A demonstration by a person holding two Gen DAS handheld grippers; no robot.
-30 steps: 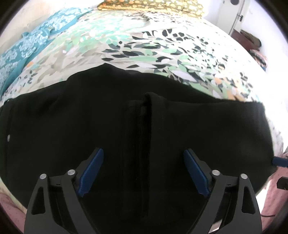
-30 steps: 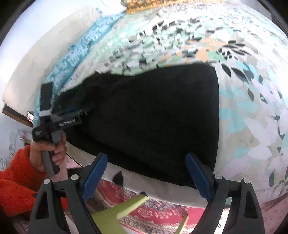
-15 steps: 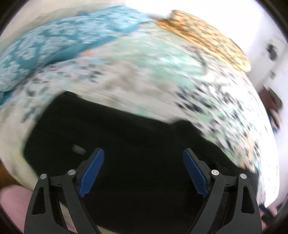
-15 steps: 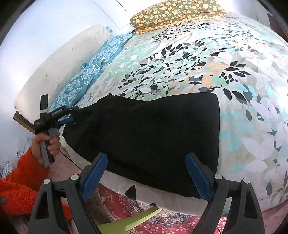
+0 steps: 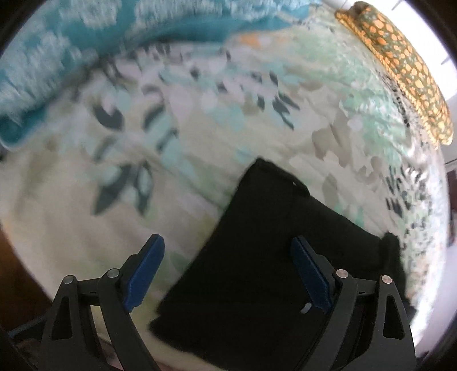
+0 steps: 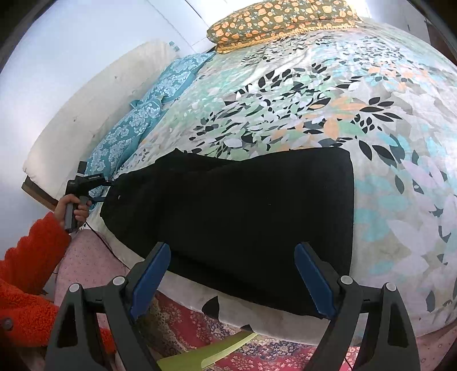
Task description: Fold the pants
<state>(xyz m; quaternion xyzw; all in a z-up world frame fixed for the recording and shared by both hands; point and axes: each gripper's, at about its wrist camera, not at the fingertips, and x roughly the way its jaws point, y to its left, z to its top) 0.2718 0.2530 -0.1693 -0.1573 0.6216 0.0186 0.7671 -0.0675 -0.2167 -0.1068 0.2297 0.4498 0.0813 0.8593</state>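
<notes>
Black pants (image 6: 242, 211) lie flat along the near edge of the bed, legs folded together, one end near the bed's left corner. In the left wrist view the pants (image 5: 271, 271) fill the lower right. My left gripper (image 5: 228, 274) is open and empty over the pants' left end. It also shows in the right wrist view (image 6: 97, 188), at that end of the pants. My right gripper (image 6: 231, 276) is open and empty, held above the bed's near edge in front of the pants.
The bed has a leaf-patterned sheet (image 6: 328, 94). Teal pillows (image 6: 148, 114) lie along the left side and an orange-flowered pillow (image 6: 280, 22) at the far end. A red patterned rug (image 6: 182, 322) and a green object (image 6: 217, 351) lie on the floor below.
My left gripper has swung left along the pants to their left end. My right gripper has drawn back and up, so more of the bed shows. Both stay open.
</notes>
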